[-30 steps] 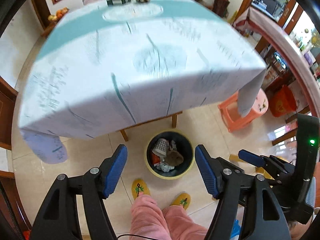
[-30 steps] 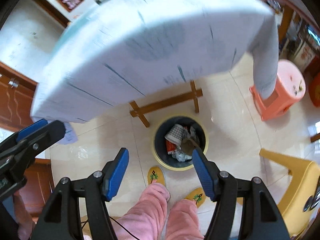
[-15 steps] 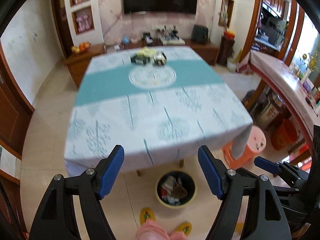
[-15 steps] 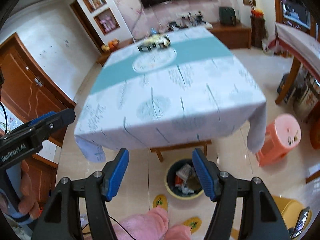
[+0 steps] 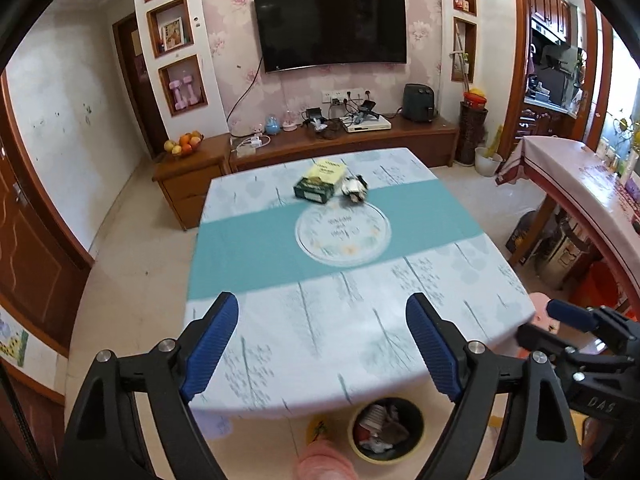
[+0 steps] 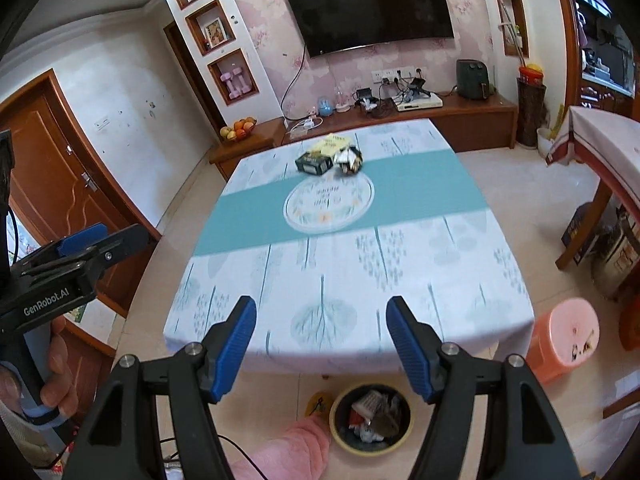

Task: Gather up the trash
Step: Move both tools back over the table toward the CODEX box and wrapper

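Looking across the square table under its white-and-teal patterned cloth [image 5: 248,240], we hold both tongs above its near edge. The left gripper with blue rubber pads on black arms [image 5: 322,344] stands wide, its jaws having just been opening, with nothing between them but the cloth far beneath. The right gripper of the same black-and-blue build [image 6: 320,346] is also spread apart, somewhat narrower, and grips nothing. On the far half of the table, just beyond the round white medallion printed on the teal band [image 5: 343,235], lies the remaining trash: a flat green-and-yellow cardboard box [image 5: 320,182] and, beside it on its right, a small crumpled dark-and-white wrapper [image 5: 354,189]; we cannot tell whether the two touch. On the floor just beyond the table's near edge, close to our pink trouser leg [image 6: 288,448], stands the round dark waste bin with a yellow rim [image 6: 372,420], with crumpled paper and wrappers inside. To the right of the table's near corner sits a low pink plastic stool [image 6: 568,340]. Beyond the table's far edge a wooden sideboard [image 5: 400,136] runs beneath a black wall-mounted television [image 5: 332,32].
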Tool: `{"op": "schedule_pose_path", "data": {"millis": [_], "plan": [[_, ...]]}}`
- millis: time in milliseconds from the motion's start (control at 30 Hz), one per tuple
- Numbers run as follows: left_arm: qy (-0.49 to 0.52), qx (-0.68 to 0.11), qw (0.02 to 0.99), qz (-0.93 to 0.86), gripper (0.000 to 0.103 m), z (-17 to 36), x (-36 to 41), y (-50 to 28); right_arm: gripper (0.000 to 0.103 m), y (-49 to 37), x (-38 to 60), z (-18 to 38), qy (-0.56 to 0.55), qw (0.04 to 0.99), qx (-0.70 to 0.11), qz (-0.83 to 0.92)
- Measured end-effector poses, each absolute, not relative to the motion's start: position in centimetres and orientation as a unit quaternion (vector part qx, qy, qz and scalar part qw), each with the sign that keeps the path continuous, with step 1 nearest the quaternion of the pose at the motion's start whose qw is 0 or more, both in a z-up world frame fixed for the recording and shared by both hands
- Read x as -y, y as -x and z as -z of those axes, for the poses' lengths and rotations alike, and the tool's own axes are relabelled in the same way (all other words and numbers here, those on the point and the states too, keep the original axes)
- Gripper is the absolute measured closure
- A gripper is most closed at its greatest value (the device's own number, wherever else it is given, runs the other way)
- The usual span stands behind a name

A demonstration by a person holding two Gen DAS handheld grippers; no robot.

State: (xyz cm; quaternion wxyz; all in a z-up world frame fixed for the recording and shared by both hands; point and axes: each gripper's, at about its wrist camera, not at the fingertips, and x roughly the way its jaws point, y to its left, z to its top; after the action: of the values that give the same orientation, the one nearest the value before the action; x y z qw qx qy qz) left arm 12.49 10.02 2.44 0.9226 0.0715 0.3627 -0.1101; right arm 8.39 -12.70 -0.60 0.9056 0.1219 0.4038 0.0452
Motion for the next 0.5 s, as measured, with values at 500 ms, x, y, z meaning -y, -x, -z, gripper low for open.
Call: {"op": "schedule_pose_path", "data": {"millis": [500], "plan": [[-0.101, -0.408, 0.892, 0.168, 0.005, -2.0, -10.0, -42.4, 0.025, -32.8, 13.7, 1.1, -0.118, 0.888, -0.445, 0.014]]}}
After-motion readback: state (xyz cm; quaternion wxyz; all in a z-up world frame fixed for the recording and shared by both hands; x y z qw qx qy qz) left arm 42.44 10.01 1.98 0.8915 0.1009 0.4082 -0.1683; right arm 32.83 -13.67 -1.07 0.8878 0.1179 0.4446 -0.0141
